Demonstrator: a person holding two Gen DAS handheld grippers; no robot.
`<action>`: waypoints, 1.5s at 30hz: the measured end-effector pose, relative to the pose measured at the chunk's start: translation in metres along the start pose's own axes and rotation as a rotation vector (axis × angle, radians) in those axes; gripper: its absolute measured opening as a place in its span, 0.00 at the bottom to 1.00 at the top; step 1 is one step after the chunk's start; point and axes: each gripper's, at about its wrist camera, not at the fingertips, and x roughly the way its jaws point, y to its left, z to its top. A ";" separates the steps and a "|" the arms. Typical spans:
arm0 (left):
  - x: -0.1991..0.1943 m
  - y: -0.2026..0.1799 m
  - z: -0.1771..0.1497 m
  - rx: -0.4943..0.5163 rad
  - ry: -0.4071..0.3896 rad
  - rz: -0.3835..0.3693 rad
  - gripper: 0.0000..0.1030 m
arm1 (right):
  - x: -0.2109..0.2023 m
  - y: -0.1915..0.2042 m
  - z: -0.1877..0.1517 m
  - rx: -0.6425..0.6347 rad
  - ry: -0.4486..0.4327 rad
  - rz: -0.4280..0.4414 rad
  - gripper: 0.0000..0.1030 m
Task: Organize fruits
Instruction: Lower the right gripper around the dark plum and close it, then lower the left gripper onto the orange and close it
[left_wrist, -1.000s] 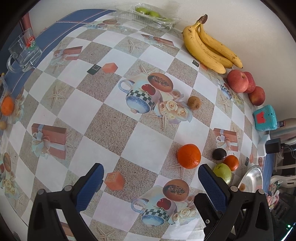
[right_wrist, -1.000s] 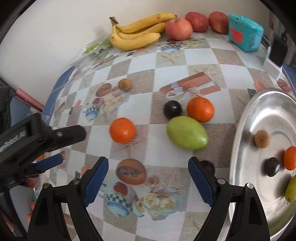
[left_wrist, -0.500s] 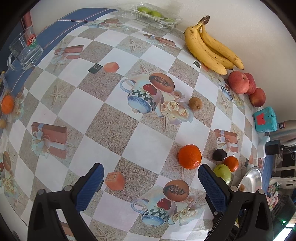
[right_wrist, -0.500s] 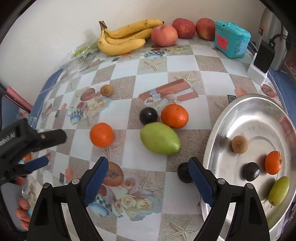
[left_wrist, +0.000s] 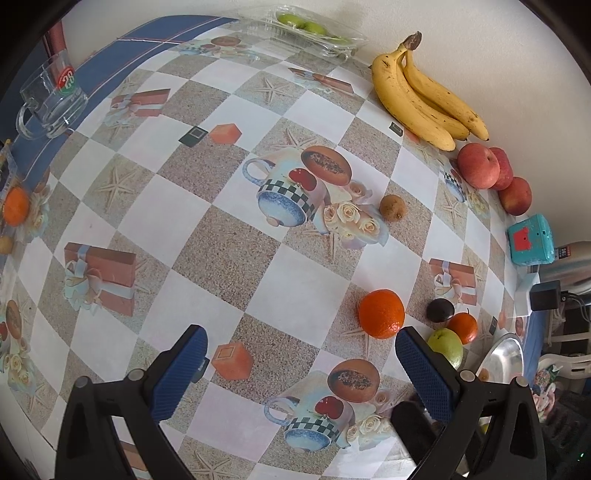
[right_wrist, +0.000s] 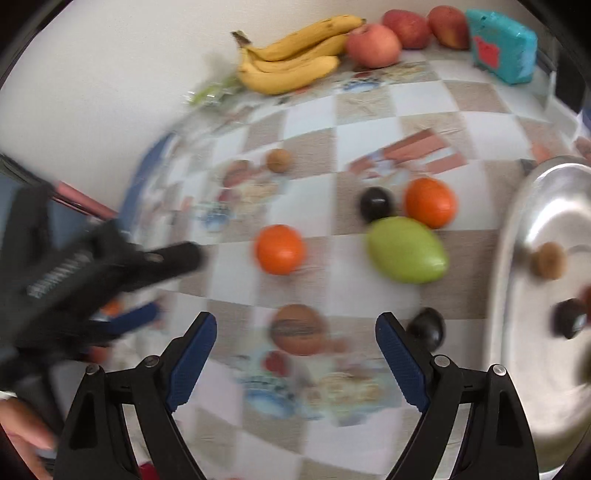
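Observation:
On the patterned tablecloth lie an orange (right_wrist: 280, 249), a green mango (right_wrist: 406, 249), a second orange (right_wrist: 430, 202), two dark plums (right_wrist: 376, 204) (right_wrist: 426, 328) and a small brown fruit (right_wrist: 277, 160). A steel tray (right_wrist: 517, 229) at the right holds a brown fruit (right_wrist: 548, 260) and a dark plum (right_wrist: 569, 318). My right gripper (right_wrist: 295, 349) is open and empty, hovering just in front of the loose fruit. The left gripper (left_wrist: 301, 363) is open too, with the orange (left_wrist: 381, 313) beyond its right finger (left_wrist: 424, 373). It also shows at the left of the right wrist view, the left gripper (right_wrist: 110, 280) blurred.
Bananas (left_wrist: 421, 98), red apples (left_wrist: 480, 166) and a teal box (left_wrist: 530, 240) line the wall. A clear tray of green fruit (left_wrist: 310, 27) sits at the back. A glass mug (left_wrist: 51, 99) and another orange (left_wrist: 15, 206) are at the left. A black charger (left_wrist: 545, 299) is at the right edge.
The right wrist view has swung and is now blurred; the fruit sits slightly farther right and the tray nearer the edge. The left gripper has not moved.

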 end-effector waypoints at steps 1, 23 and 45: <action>0.000 0.000 0.000 -0.002 0.000 0.001 1.00 | -0.003 0.003 0.001 -0.015 -0.012 -0.020 0.86; 0.017 -0.009 -0.006 0.051 0.035 -0.001 1.00 | 0.009 -0.008 -0.006 -0.122 0.027 -0.386 0.61; 0.035 -0.059 -0.014 0.270 -0.063 -0.003 0.92 | 0.003 -0.025 -0.010 -0.074 0.044 -0.358 0.26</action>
